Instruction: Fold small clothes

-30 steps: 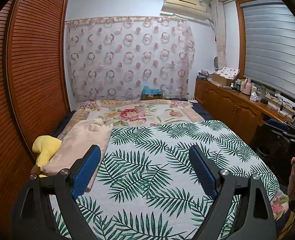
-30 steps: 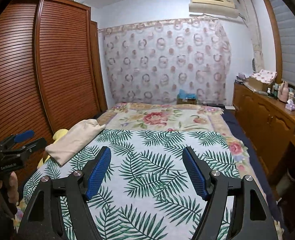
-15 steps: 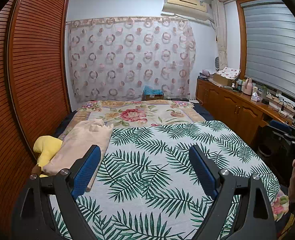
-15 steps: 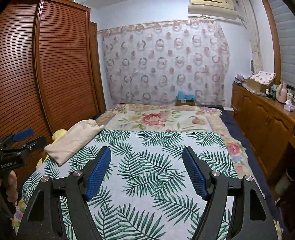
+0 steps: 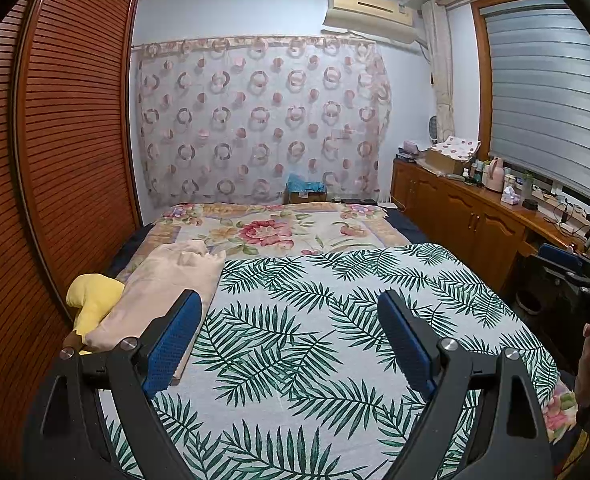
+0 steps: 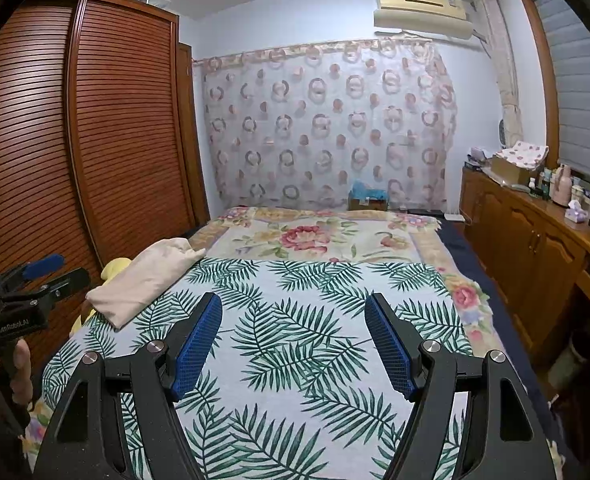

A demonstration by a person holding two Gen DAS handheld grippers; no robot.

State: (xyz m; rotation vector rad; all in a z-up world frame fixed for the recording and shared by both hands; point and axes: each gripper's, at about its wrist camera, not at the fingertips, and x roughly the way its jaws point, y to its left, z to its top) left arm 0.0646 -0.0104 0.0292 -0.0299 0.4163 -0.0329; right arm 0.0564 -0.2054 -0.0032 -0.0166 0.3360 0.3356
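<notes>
Between my blue pads nothing is held: my left gripper (image 5: 287, 322) stands with its jaws spread wide over the palm-leaf bedspread (image 5: 335, 320), and my right gripper (image 6: 293, 328) is spread the same way, hanging above the middle of that cover. Neither touches any cloth. Just beyond my left pad, along the left edge of the bed, lies the beige garment (image 5: 163, 284), a long, loosely laid piece with a rumpled far end; from my right camera it sits well off to the left (image 6: 143, 276). Tucked against its outer side is a yellow garment (image 5: 93, 296), bunched up and partly hidden. I judge the folding hardly begun: I cannot tell whether the beige piece is folded, the yellow one looks unfolded, and neither is in my grasp.
</notes>
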